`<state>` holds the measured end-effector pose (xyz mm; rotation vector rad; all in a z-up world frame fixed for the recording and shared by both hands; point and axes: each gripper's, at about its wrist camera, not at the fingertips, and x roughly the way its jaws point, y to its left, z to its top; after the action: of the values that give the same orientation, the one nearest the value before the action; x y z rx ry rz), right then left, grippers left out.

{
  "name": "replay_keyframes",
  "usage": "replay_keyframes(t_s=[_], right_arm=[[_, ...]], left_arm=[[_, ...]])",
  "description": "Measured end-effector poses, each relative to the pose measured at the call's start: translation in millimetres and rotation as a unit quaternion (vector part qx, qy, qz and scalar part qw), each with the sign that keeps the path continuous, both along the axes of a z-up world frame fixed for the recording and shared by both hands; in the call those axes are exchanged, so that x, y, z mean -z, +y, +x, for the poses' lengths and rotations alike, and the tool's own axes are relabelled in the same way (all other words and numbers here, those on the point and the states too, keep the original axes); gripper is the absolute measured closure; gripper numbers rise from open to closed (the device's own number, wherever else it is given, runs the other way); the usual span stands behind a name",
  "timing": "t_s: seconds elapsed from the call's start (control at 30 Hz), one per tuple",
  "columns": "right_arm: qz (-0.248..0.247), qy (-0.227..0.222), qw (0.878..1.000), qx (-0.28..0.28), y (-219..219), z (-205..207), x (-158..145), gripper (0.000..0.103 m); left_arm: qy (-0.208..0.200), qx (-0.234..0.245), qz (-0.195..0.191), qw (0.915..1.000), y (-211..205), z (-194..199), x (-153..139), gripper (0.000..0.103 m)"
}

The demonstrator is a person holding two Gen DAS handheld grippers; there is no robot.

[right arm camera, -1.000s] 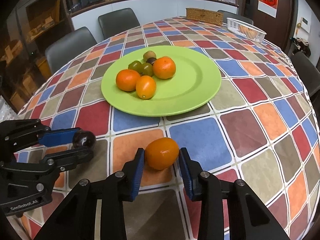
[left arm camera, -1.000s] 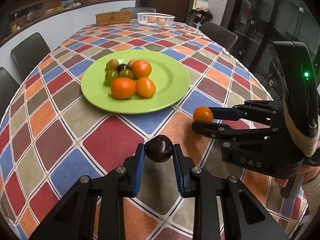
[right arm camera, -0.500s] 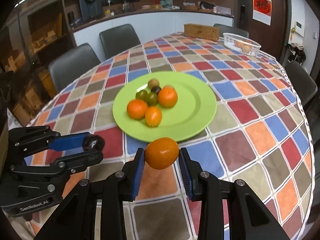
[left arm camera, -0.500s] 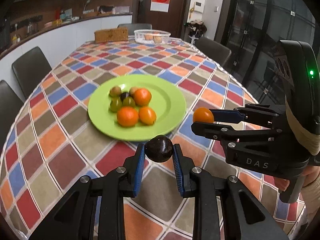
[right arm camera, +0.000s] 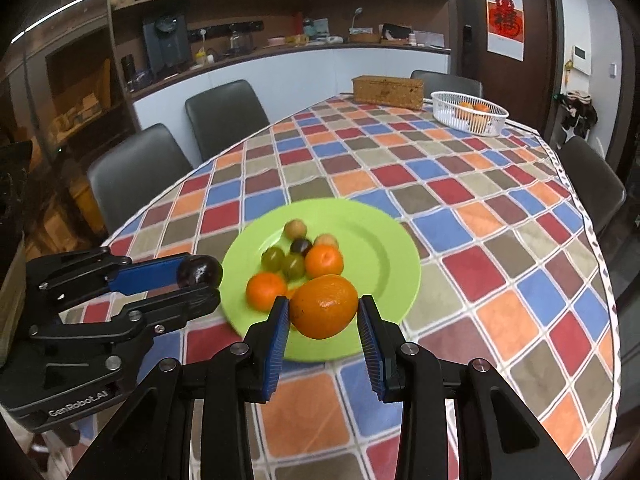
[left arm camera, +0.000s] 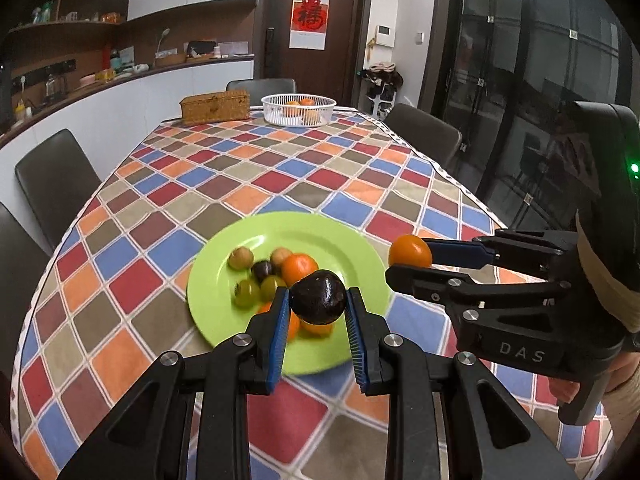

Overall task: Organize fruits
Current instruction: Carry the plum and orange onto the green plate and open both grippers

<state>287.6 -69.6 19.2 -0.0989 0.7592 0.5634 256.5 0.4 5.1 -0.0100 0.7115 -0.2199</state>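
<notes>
Left gripper [left arm camera: 318, 306] clamps the dark round plum [left arm camera: 318, 298], right gripper [right arm camera: 323, 316] the glossy orange tangerine [right arm camera: 323, 306]; lower both gently onto the round lime-green plate [right arm camera: 384, 240], probably its bare side.

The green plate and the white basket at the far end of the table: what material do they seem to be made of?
The green plate looks like plastic or melamine: uniform lime colour, smooth surface with a soft sheen, though glazed ceramic is possible. The white basket looks like moulded plastic: its wall is an open lattice of thin ribs, with orange fruit showing through.
</notes>
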Motion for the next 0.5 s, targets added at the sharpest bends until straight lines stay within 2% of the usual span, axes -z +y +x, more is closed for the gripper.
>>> replay_keyframes(t_s=[0.2, 0.5], right_arm=[[0.003, 0.001, 1.0, 0.011, 8, 26, 0, 0.067], [-0.001, 0.02, 0.999, 0.026, 18, 70, 15, 0.067]], left_arm=[[0.009, 0.001, -0.021, 0.9997, 11, 35, 4, 0.075], [0.041, -0.002, -0.028, 0.9988, 24, 89, 25, 0.076]])
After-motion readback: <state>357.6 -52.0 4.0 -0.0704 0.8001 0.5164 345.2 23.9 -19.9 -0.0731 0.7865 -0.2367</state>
